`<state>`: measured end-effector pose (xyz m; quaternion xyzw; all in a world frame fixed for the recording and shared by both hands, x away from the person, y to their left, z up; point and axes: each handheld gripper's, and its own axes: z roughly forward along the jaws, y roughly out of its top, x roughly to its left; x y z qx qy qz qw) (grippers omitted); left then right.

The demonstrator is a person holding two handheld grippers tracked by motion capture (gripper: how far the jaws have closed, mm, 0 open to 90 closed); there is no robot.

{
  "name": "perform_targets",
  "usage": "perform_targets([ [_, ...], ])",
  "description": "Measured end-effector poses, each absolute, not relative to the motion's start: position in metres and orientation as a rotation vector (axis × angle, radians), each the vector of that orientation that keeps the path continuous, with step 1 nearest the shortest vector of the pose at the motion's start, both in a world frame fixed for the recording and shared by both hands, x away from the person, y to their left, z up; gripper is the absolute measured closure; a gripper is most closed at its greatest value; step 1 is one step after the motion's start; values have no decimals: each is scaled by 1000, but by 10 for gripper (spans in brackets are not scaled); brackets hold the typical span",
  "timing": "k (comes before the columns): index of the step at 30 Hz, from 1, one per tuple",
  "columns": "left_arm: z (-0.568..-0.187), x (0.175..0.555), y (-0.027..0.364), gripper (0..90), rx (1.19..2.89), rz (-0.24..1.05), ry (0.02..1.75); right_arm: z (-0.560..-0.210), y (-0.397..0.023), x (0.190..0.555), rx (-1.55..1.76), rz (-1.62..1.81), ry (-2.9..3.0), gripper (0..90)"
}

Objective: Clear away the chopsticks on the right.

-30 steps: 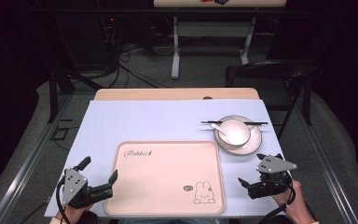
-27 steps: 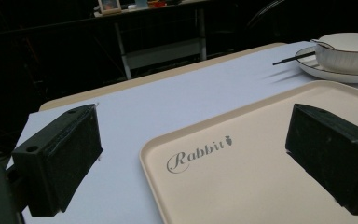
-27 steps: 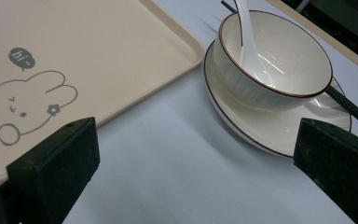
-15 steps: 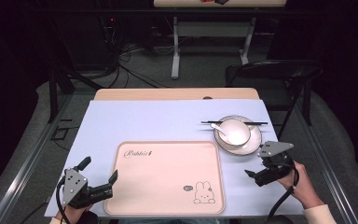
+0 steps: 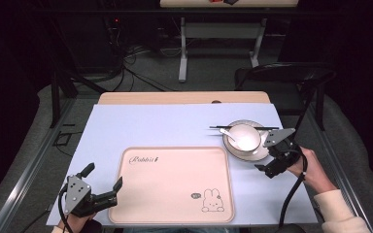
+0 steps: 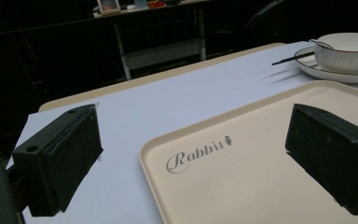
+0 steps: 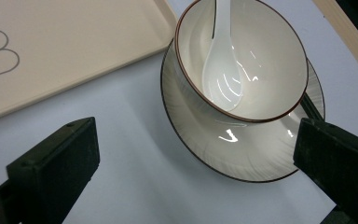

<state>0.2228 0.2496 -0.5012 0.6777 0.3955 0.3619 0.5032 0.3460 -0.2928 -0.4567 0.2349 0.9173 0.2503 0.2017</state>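
Jaws spread wide, the right gripper (image 5: 268,167) hovers just below the bowl (image 5: 244,137) and plate (image 5: 259,154) at the high view's centre right, far nearer than the open-jawed left gripper (image 5: 102,183).

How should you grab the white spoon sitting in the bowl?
Probably by its handle, from above. The spoon lies with its scoop down in the bowl and its handle leaning up against the rim, so the handle is the thin, raised part a gripper's two jaws could close across. The scoop lies low against the bowl's curved inside, which makes it harder to get at.
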Motion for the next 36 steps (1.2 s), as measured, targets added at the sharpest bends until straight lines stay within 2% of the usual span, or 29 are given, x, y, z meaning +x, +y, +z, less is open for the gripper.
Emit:
perform_targets([
  [27,-501,223,249,33,1640,874,961,-420,-295,432,598,537,2752,0],
  [36,-501,223,249,33,1639,872,962,-429,-298,454,540,392,2827,0],
])
